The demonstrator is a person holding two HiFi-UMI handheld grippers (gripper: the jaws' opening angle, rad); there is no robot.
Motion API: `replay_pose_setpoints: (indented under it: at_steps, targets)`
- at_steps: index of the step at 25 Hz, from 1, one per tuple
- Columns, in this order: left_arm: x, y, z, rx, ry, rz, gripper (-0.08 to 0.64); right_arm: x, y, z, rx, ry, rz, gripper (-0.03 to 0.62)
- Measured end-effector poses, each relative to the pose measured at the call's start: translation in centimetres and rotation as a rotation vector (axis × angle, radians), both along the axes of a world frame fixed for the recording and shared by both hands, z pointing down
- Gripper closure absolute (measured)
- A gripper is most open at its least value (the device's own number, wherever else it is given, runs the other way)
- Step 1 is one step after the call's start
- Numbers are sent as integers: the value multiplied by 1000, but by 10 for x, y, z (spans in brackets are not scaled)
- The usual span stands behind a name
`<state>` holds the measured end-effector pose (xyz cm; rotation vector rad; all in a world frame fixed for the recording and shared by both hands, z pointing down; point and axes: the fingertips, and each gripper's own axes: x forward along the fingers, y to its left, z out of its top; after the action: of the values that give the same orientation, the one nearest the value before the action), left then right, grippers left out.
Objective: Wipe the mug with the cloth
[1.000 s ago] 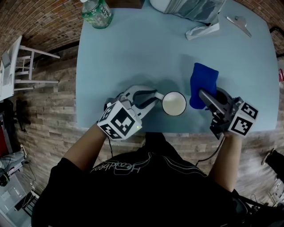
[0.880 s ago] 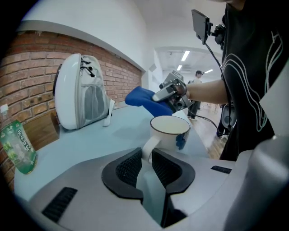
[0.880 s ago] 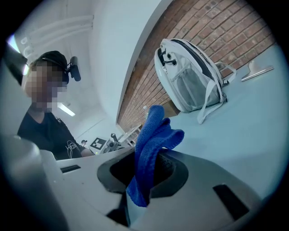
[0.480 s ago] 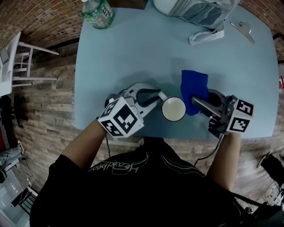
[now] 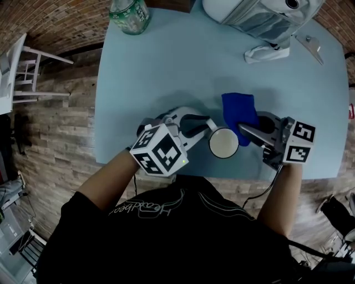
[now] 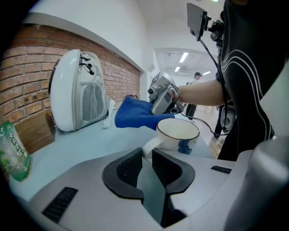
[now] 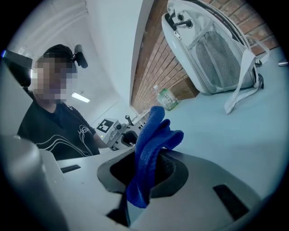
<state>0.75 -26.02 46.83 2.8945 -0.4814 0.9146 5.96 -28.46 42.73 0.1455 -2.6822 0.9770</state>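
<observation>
Head view: my left gripper pinches the white mug by its handle, while my right gripper clamps the blue cloth just right of the mug.

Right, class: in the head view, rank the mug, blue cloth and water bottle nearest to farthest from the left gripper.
1. mug, its handle held by the left gripper.
2. blue cloth, just right of the mug.
3. water bottle, far left corner of the table.
</observation>
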Motion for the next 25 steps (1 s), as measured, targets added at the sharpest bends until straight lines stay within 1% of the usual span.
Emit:
replay_pose_setpoints:
  at_steps: [8, 14, 17, 20, 22, 25]
  targets:
    - [0, 1, 0, -11, 5, -14, 494, -13, -2, 33, -18, 161, -21, 531]
    - [1, 3, 1, -42, 19, -19, 494, -16, 4, 58, -22, 306, -49, 531]
    - [1, 2, 1, -48, 19, -22, 494, -18, 4, 67, -24, 340, -52, 531]
    - [-2, 5, 1, -77, 34, -39, 494, -14, -1, 62, 20, 339, 9, 531]
    - [-11, 8, 0, -97, 50, -64, 494, -6, -7, 50, 82, 340, 90, 531]
    - [-29, 13, -6, -104, 64, -115, 492, 13, -12, 22, 205, 344, 242, 531]
